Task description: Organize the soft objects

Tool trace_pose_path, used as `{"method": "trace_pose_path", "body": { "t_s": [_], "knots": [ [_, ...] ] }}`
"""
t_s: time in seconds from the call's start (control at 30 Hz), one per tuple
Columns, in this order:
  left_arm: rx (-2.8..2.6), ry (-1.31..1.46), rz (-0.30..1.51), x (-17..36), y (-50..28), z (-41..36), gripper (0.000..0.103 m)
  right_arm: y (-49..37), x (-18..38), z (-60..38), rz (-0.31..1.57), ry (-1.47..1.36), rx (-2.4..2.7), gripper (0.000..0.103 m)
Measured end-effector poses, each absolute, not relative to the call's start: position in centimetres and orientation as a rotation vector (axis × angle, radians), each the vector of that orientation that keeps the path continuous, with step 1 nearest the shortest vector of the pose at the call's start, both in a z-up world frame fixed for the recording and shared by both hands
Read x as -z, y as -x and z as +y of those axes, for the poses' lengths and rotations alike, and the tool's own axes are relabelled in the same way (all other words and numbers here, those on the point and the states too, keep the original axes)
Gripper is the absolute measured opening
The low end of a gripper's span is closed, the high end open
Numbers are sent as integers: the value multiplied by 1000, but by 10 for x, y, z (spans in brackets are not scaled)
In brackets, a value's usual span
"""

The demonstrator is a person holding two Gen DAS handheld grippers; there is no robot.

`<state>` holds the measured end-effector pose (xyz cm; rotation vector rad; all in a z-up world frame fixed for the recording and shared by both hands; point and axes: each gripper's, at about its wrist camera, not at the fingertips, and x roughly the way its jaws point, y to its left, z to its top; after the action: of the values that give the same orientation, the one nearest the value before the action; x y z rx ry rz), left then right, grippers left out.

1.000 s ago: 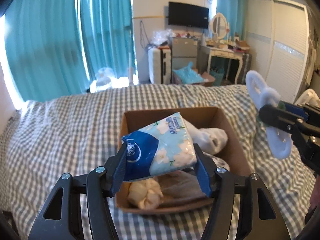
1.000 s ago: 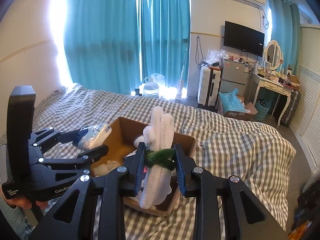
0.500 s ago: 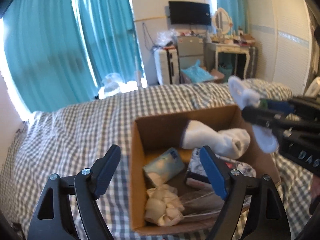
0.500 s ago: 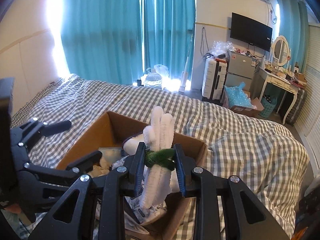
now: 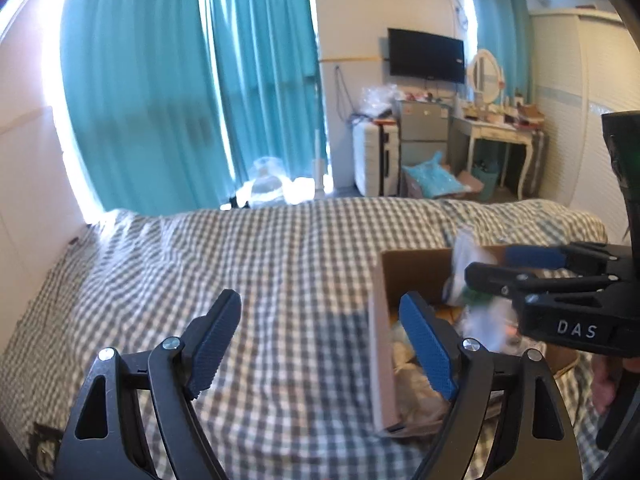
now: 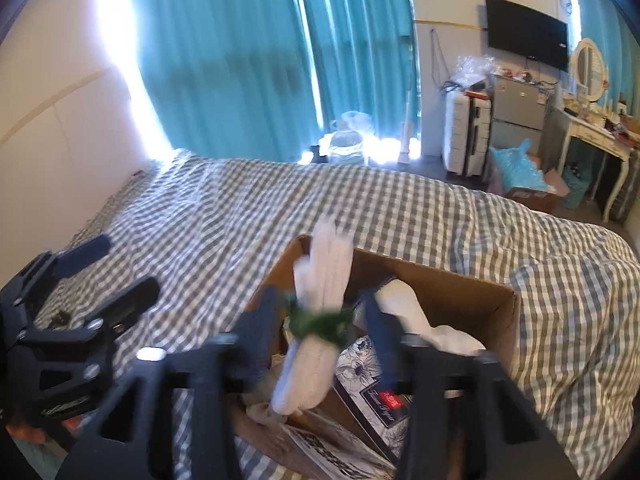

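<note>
The left gripper (image 5: 320, 344) is held with its jaws spread wide and nothing between the blue ribbed pads (image 5: 426, 346). It is positioned over the checked bed cover (image 5: 240, 264), with its right finger overlapping the near left corner of the cardboard box (image 5: 382, 336). In the right wrist view the same gripper (image 6: 108, 268) is seen at the far left, apart from the box and empty.

The right gripper (image 6: 320, 320) is blurred by motion. A white fluffy item with a green band (image 6: 318, 308) is seen between its fingers, above the box's left part. A gap appears on each side of the item, and the band looks to reach both fingers; whether the item is gripped or already let go cannot be told from these views. In the left wrist view the right gripper (image 5: 492, 270) is seen from the side, over the box, with the white item (image 5: 466, 276) blurred between its fingers.

The cardboard box (image 6: 472, 300) is set on the bed cover (image 6: 400, 208) and is open at the top. Inside it, a white sock (image 6: 412, 316) is laid along the far side, a flat pack with a floral print and a red label (image 6: 368, 376) is placed near the middle, and crumpled pale items (image 6: 260, 410) are piled at the near left.

Beyond the bed, teal curtains (image 6: 248, 60) are hung across a bright window, and a television (image 6: 526, 42) is mounted on the wall above a white suitcase (image 6: 466, 136) and a dressing table (image 6: 596, 136).
</note>
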<state>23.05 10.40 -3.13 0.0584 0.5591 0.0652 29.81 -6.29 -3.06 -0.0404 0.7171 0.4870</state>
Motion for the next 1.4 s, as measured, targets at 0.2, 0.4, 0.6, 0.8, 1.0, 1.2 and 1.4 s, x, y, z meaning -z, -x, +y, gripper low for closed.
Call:
{"method": "trace_pose_path", "body": {
  "t_s": [0.2, 0.4, 0.6, 0.8, 1.0, 1.2, 1.4],
  "knots": [
    [-91, -83, 503, 21, -212, 103, 83, -295, 39, -42, 716, 59, -440, 70],
    [-81, -118, 382, -41, -162, 84, 87, -270, 8, -55, 650, 81, -372, 71],
    [-64, -94, 221, -106, -92, 63, 97, -210, -63, -89, 547, 109, -301, 98],
    [-52, -88, 177, -120, -52, 46, 97, -125, -119, -139, 420, 27, -276, 103],
    [-4, -29, 159, -91, -27, 42, 98, -58, -134, -164, 294, 22, -239, 103],
    [23, 39, 241, -23, -36, 43, 98, -28, -98, -177, 273, -41, -191, 103],
    [23, 7, 325, 10, -47, 30, 98, -33, -23, -175, 322, -21, -154, 103]
  ]
}}
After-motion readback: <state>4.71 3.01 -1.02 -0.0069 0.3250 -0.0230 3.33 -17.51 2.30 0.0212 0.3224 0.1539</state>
